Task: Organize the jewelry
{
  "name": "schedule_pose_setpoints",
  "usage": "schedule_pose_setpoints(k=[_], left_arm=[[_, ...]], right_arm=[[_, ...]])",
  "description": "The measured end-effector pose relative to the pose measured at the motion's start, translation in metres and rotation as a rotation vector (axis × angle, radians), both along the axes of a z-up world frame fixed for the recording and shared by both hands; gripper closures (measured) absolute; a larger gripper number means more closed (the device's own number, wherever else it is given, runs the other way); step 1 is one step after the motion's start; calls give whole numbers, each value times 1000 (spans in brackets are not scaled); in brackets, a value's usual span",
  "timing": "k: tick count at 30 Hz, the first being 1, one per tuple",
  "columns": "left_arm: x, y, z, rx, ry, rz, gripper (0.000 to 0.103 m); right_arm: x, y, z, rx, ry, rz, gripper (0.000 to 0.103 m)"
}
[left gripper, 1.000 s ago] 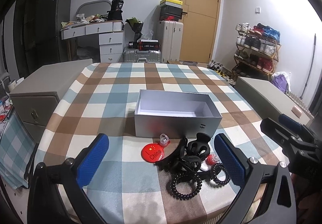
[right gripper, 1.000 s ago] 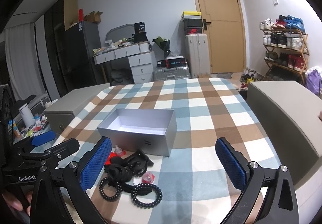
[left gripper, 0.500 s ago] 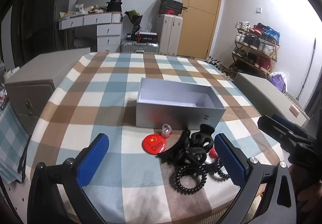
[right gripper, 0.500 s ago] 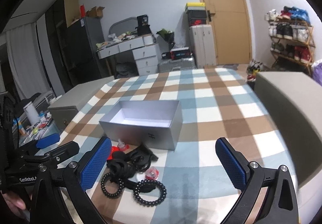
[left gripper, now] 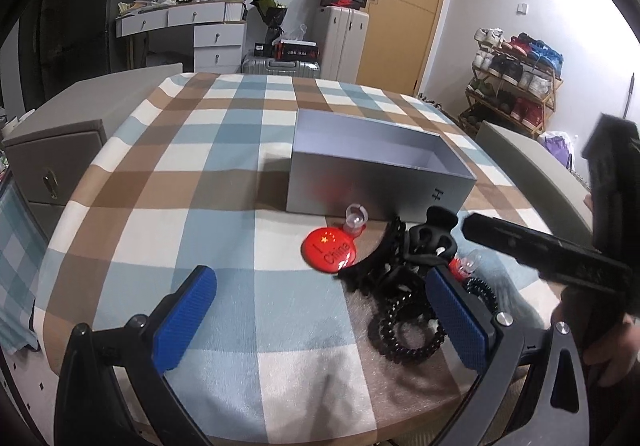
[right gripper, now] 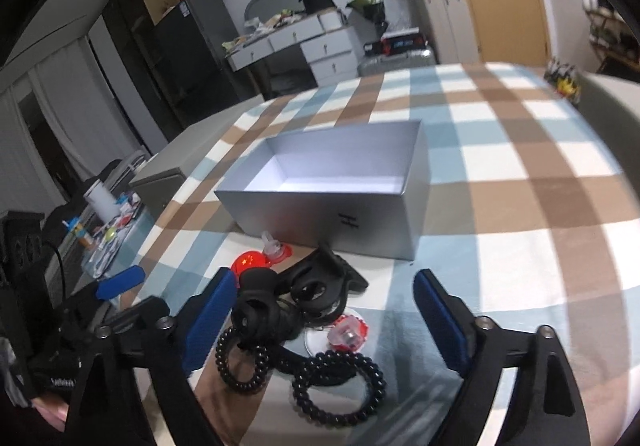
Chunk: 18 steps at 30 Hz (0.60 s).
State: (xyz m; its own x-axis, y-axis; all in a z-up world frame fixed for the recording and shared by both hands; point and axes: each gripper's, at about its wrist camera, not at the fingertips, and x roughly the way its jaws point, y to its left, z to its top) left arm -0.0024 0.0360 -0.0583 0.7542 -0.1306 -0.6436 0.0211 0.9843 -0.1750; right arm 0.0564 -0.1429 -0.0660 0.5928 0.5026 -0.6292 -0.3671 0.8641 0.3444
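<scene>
Right wrist view shows the right tongs (right gripper: 320,320) wide apart and holding nothing, right over the pile of jewelry at the near edge of the counter (right gripper: 520,173). In the pile are a black hair claw (right gripper: 320,286), two black coil hair ties (right gripper: 338,386), a small red ring (right gripper: 348,334) and a red round badge (right gripper: 250,262). The grey box (right gripper: 332,201) sits just past the pile, open on top, and looks empty inside.

Left wrist view shows the left tongs (left gripper: 320,320) also wide apart and empty, low over the counter, with the badge (left gripper: 329,248) and hair claw (left gripper: 424,246) in front of them.

I think the step now is to pick one thing from the pile. It would be good to go slow and pinch just one piece, like the hair claw on top, since the pieces are tangled and touching. If the tongs grab a coil tie too, it may drag along. Then lift it high enough to clear the box wall and drop it inside.
</scene>
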Motion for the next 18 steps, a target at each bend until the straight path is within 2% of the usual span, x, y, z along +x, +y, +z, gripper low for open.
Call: schedule_pose_setpoints(k=[6,10,13,15,18], left_arm=[[1,3,-8,-6,22,2,1],[1,3,-11,6,29,-6,1],[2,2,-12,3,33,-11,1],[2,0,-12,8,33,-12,1],[1,-1,-10,21,25,-17,1]], right_arm=[[14,8,-8,9,42,22,38],[20,14,-10,6,49,30,45],[24,15,-12,1,56,33,55],[25,15,-13,-11,59,29,68],[26,14,-15,-29,68,17,77]])
